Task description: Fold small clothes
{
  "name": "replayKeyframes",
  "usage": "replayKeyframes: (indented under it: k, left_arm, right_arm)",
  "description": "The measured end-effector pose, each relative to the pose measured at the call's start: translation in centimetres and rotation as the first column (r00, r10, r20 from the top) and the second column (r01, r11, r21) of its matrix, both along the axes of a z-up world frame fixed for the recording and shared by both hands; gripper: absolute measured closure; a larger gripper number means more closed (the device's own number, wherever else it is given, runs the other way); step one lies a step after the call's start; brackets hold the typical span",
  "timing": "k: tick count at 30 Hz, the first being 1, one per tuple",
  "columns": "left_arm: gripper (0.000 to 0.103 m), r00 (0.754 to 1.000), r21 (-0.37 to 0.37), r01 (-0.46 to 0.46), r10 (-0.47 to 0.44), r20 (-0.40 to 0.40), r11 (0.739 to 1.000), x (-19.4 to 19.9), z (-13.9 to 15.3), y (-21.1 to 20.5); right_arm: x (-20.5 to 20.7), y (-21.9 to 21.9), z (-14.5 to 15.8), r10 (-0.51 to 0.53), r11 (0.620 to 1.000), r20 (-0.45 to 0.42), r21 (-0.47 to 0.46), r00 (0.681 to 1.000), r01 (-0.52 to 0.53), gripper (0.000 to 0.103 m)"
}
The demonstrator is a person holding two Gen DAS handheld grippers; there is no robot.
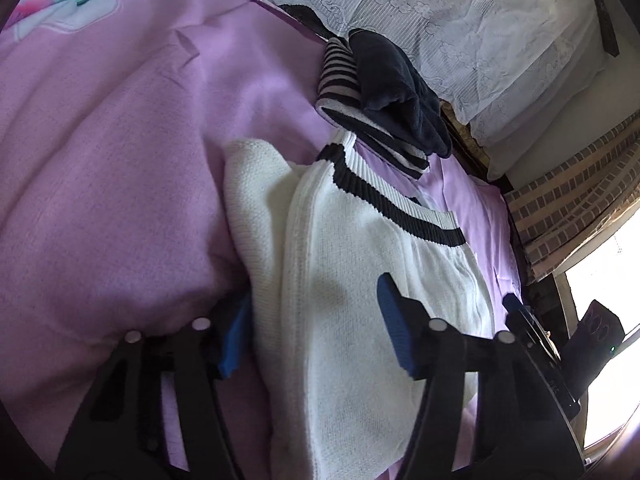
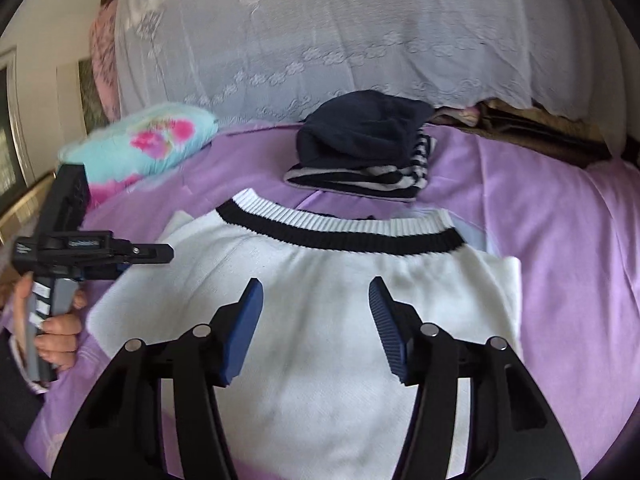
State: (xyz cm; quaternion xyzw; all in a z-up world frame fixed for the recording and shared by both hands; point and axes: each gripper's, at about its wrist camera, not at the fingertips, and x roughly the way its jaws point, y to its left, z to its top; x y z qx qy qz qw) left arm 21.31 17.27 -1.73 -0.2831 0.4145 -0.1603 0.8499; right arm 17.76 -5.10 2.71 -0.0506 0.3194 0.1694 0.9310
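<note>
We hold both tongs with jaws spread wide, left tongs (image 1: 316, 328) and right tongs (image 2: 316, 330) angled downward.

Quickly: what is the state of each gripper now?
Left gripper: open, straddling the edge of the white knitted sweater, gripping nothing.
Right gripper: open, empty, above it.

Black tool (image 2: 316, 320) arms, ribbed blue pads (image 2: 386, 328), silver screws, bare-skinned hand (image 2: 60, 332)
</note>
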Motion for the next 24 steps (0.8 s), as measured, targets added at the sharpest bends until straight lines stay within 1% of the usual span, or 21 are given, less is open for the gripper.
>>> replayKeyframes:
  k: [1,2,3,4,5,7,9,11,12,13,14,16,17,18,19,20,22,24]
  left_arm:
    - [0.045,1.000,0.002,0.002,-0.002,0.002,1.000,-0.1,0.0,-0.1]
    - [0.045,1.000,0.008,0.006,-0.006,0.003,1.000,-0.2,0.1,-0.1]
    - [0.044,1.000,0.014,0.007,-0.007,0.002,1.000,-0.2,0.1,-0.2]
    - [0.042,1.000,0.021,0.004,-0.004,0.000,1.000,-0.2,0.1,-0.3]
    - [0.040,1.000,0.025,0.004,-0.004,-0.002,1.000,-0.1,0.0,-0.4]
    - [0.032,1.000,0.045,0.021,-0.021,0.000,0.999,-0.1,0.1,-1.0]
    - [0.031,1.000,0.092,0.028,-0.029,0.006,0.995,-0.1,0.2,-1.7]
    - [0.033,0.999,0.119,0.031,-0.033,0.015,0.992,-0.2,0.3,-2.1]
    - [0.038,0.999,0.115,0.024,-0.027,0.023,0.993,-0.3,0.4,-1.9]
    - [0.056,1.000,0.101,0.014,-0.017,0.025,0.995,-0.4,0.4,-1.5]
    - [0.065,1.000,0.082,-0.001,0.000,0.021,0.997,-0.4,0.2,-1.0]
    - [0.077,1.000,0.007,-0.022,0.022,0.015,1.000,-0.5,-0.1,0.4]
    - [0.080,1.000,-0.008,-0.026,0.026,0.017,1.000,-0.5,-0.1,0.5]
    - [0.083,0.999,-0.018,-0.022,0.023,0.026,1.000,-0.6,0.1,0.6]
    - [0.083,0.999,-0.007,-0.022,0.022,0.035,1.000,-0.7,0.3,0.4]
    - [0.084,0.999,0.020,-0.021,0.020,0.049,1.000,-0.8,0.7,0.1]
    - [0.084,0.996,0.069,-0.024,0.018,0.082,0.997,-1.3,1.5,-0.7]
    - [0.085,0.994,0.076,-0.026,0.017,0.110,0.997,-1.9,2.3,-1.0]
  right_arm:
    - [0.5,0.6,-1.2,-0.001,0.999,-0.024,-0.046,1.000,0.000,0.046]
    - [1.2,0.9,-2.6,0.001,0.996,-0.087,-0.090,0.996,-0.009,0.046]
    - [1.5,0.7,-3.2,0.007,0.997,-0.115,-0.082,0.993,-0.016,0.045]
    - [1.8,0.2,-3.0,0.003,0.999,-0.128,-0.053,0.992,-0.009,0.046]
    - [1.8,0.1,-3.1,0.005,0.999,-0.133,-0.049,0.991,-0.012,0.045]
    - [1.6,0.5,-3.3,0.003,0.997,-0.112,-0.075,0.994,-0.011,0.044]
    - [1.5,1.0,-3.4,-0.002,0.995,-0.101,-0.102,0.995,-0.009,0.043]
    - [1.5,0.9,-3.4,-0.001,0.996,-0.107,-0.088,0.994,-0.009,0.043]
    - [1.5,0.6,-3.4,0.002,0.997,-0.108,-0.071,0.994,-0.010,0.043]
    - [1.3,0.3,-3.1,0.005,0.999,-0.094,-0.044,0.996,-0.009,0.043]
    - [0.9,0.0,-2.6,0.005,1.000,-0.070,-0.022,0.998,-0.006,0.043]
    - [-0.2,-0.5,-1.6,-0.011,1.000,-0.003,-0.002,1.000,0.011,0.043]
    - [-0.2,-0.2,-1.7,-0.001,1.000,-0.003,-0.016,1.000,0.001,0.043]
    - [0.3,0.6,-2.3,0.023,0.998,-0.052,-0.051,0.998,-0.026,0.038]
    - [1.0,1.5,-3.3,0.032,0.994,-0.109,-0.099,0.993,-0.043,0.035]
    - [1.1,1.7,-3.3,0.029,0.993,-0.107,-0.107,0.994,-0.041,0.033]
    - [1.0,1.6,-3.2,0.028,0.994,-0.103,-0.100,0.994,-0.039,0.033]
    - [1.1,0.9,-3.0,0.036,0.998,-0.109,-0.056,0.993,-0.042,0.032]
